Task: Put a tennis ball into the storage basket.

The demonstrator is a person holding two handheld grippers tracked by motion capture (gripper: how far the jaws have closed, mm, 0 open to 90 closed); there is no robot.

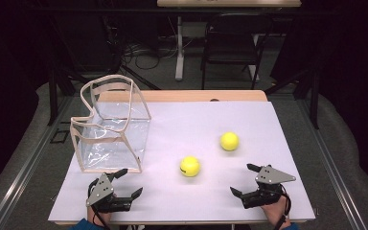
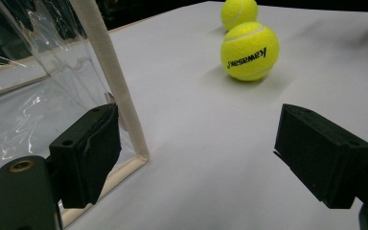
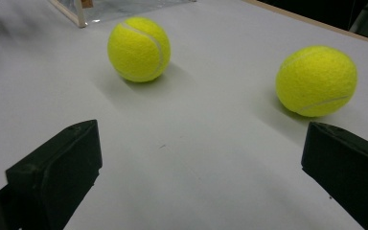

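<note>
Both grippers rest near the table's [image 1: 278,124] front edge with jaws spread wide and nothing between them. The left gripper [image 1: 127,183] sits just beside the clear bag's [image 1: 112,124] front corner. The near ball [image 1: 190,166] and far ball [image 1: 229,141] lie apart, between and ahead of the left gripper and the right gripper [image 1: 242,179].

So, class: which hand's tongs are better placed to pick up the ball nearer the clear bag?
Left: its open tongs sit beside the bag, facing that ball closely.
</note>
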